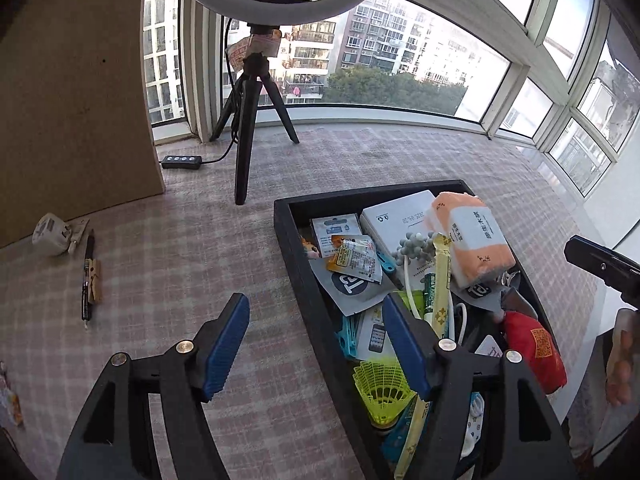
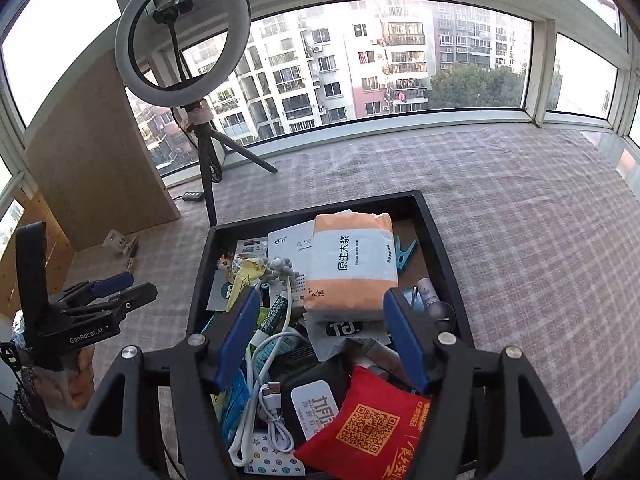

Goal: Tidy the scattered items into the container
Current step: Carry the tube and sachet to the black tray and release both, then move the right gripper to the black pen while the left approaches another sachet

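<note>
The black tray (image 1: 289, 240) sits on the checked cloth, filled with several items: an orange tissue pack (image 1: 468, 236), a red pouch (image 1: 536, 352) and a yellow-green shuttlecock (image 1: 380, 384). My left gripper (image 1: 314, 312) is open and empty, hovering over the tray's left wall. On the cloth to its left lie a pen with a wooden clothespin (image 1: 90, 276) and a white plug adapter (image 1: 54, 234). My right gripper (image 2: 322, 304) is open and empty above the tray (image 2: 440, 248), just in front of the tissue pack (image 2: 352, 264), with the red pouch (image 2: 368, 428) below.
A ring light on a black tripod (image 1: 248, 120) stands behind the tray, its cable switch (image 1: 182, 162) on the cloth. A brown board (image 1: 72, 100) leans at the far left. Windows run along the back. A small packet (image 1: 10, 404) lies at the left edge.
</note>
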{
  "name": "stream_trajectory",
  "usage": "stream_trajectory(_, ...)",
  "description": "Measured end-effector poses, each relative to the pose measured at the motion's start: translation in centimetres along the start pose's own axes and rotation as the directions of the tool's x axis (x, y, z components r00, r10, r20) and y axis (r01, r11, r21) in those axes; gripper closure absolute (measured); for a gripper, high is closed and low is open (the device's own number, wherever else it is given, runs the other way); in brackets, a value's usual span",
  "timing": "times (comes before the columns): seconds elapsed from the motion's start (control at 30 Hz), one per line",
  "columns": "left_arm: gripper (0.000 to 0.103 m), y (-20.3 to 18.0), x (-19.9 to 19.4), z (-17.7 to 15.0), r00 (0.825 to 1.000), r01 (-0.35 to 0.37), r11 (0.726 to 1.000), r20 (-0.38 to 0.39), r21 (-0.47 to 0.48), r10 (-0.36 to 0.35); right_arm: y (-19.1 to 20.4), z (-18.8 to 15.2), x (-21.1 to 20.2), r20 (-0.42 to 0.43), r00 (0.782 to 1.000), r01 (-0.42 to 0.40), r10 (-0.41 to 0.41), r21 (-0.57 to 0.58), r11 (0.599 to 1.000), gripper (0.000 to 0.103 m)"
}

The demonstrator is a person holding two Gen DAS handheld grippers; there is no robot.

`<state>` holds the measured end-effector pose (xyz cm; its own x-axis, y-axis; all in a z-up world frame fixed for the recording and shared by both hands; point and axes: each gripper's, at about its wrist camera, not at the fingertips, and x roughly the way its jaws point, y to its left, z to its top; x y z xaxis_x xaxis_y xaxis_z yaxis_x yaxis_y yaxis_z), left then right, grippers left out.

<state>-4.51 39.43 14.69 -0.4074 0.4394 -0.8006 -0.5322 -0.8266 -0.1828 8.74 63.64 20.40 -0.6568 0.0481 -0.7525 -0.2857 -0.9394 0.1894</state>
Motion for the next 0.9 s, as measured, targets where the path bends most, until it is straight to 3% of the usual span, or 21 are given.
stream_trajectory(0.37, 0.036, 10.0, -6.0, -5.4, 0.991, -0.132, 0.986, 0.011, -0.104, 0.134, 10.5, -1.3, 1.9, -0.044, 0.992, -0.123, 0.118, -0.132, 0.984, 0.040)
stream_trajectory(0.67, 0.036, 20.6, -11.1, -10.4, 0.968, -0.245, 0.938, -0.006, -0.247, 0.252, 22.1, -2.3, 4.8, -0.113, 0.970, -0.239, 0.217, -0.251, 0.938, 0.040)
stream_trajectory(0.9, 0.036, 27.4, -12.9, -13.8, 0.945, -0.322, 0.897, -0.052, -0.303, 0.321, 28.1, -2.4, 8.1, -0.164, 0.961, -0.261, 0.223, -0.267, 0.928, 0.040)
